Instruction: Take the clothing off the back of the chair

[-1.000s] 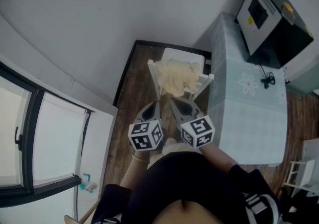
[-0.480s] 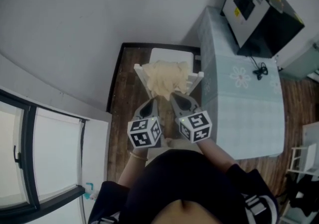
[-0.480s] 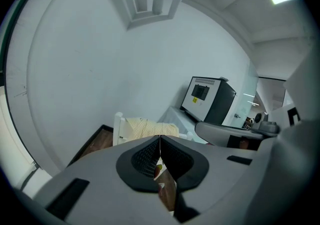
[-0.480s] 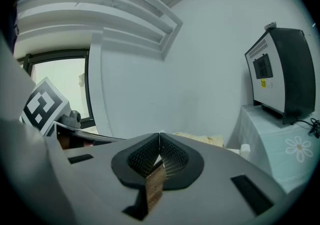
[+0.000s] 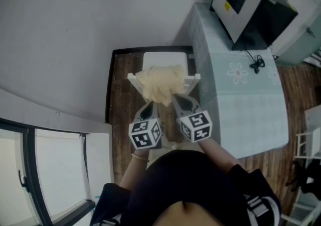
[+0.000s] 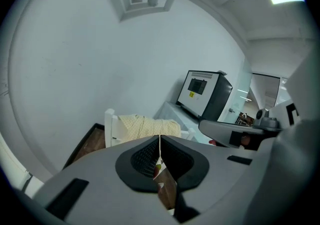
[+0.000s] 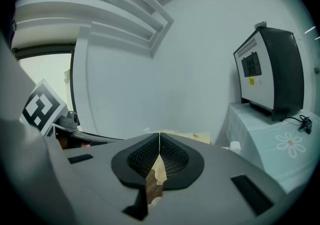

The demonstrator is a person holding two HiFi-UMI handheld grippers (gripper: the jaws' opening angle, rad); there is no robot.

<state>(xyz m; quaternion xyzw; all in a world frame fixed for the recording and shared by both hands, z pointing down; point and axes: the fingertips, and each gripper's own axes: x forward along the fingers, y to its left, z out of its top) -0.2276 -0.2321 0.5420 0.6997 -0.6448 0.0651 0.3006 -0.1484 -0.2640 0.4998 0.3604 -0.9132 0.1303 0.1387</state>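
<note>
A pale yellow garment (image 5: pixel 160 84) hangs bunched over the back of a white chair (image 5: pixel 163 62) that stands against the wall. My left gripper (image 5: pixel 150 105) is shut and empty, its tip just short of the garment's lower left edge. To its right my right gripper (image 5: pixel 177 98) is also shut and empty, close to the garment's lower right. In the left gripper view the garment (image 6: pixel 147 126) lies just beyond the closed left gripper (image 6: pixel 160 137). The right gripper view has the garment (image 7: pixel 192 138) peeking over the closed right gripper (image 7: pixel 159 134).
A table with a pale flowered cloth (image 5: pixel 235 89) stands right beside the chair and carries a black box-shaped machine (image 5: pixel 251 4). The white wall rises behind the chair. Dark wooden floor (image 5: pixel 119 104) shows around it. A window (image 5: pixel 30 170) is at the left.
Both grippers have moved forward and down toward the chair back, so the garment now sits right at their tips. Their jaws stayed shut.
</note>
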